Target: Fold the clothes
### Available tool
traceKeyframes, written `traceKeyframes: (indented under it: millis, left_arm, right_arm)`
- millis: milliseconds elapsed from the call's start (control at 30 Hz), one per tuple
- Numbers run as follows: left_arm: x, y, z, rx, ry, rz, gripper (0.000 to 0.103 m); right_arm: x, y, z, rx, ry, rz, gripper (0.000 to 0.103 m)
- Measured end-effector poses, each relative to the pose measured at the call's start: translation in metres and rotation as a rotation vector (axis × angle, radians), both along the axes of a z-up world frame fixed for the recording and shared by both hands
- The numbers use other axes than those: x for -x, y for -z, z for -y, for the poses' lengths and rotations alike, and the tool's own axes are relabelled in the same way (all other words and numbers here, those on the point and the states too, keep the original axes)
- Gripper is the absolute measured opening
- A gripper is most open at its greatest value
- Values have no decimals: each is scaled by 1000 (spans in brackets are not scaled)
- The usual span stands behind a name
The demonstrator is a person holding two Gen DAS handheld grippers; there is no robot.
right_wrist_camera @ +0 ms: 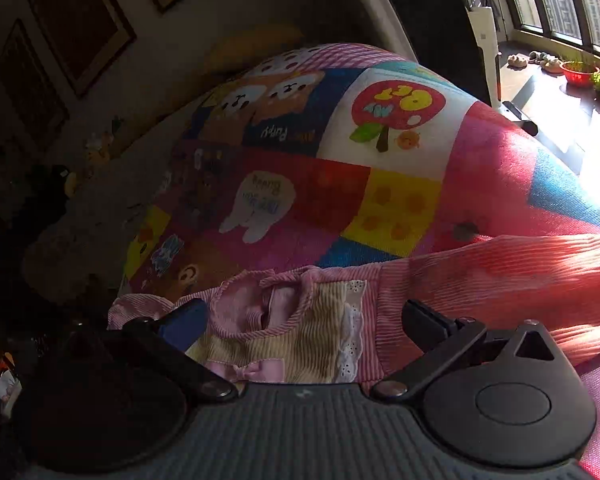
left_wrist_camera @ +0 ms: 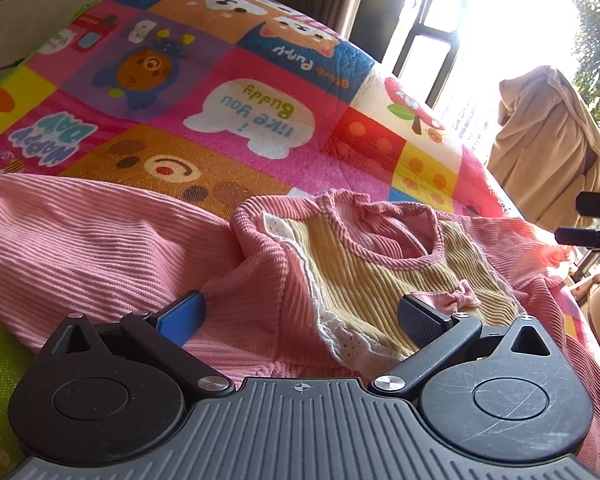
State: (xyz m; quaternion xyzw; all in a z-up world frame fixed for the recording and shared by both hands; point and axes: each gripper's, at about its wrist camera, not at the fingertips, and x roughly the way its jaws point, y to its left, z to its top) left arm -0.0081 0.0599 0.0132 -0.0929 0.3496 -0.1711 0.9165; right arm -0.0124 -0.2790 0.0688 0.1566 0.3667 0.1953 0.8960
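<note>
Left tongs (left_wrist_camera: 300,314) alone show a draped chair (left_wrist_camera: 548,148).

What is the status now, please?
Both grippers open: left gripper, right gripper. Pink top unfolded on quilt. Nothing in the way.

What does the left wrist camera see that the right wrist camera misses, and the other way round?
Only the left view shows a tan cloth draped by the window and a leafy plant. Only the right view shows framed pictures on the wall and a red bowl on the sill. Both show the pink ribbed garment with its small bow, lying on the colourful cartoon quilt, and each camera's own open tool.
</note>
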Motion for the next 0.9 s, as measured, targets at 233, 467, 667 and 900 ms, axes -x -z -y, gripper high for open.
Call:
traceKeyframes:
  millis: [233, 467, 667, 900]
  left_arm:
    - [0, -1, 10, -75, 18, -1, 103]
    - [9, -14, -19, 39, -50, -11, 103]
    - [11, -23, -99, 101, -432, -52, 103]
    - [-21, 4, -149, 243, -582, -173, 103]
  right_arm:
    - [11, 53, -30, 147, 46, -44, 103]
    - [24, 63, -43, 242, 52, 53, 103]
    - [24, 64, -52, 313, 55, 70, 103]
    - [24, 65, -49, 296, 59, 67, 103]
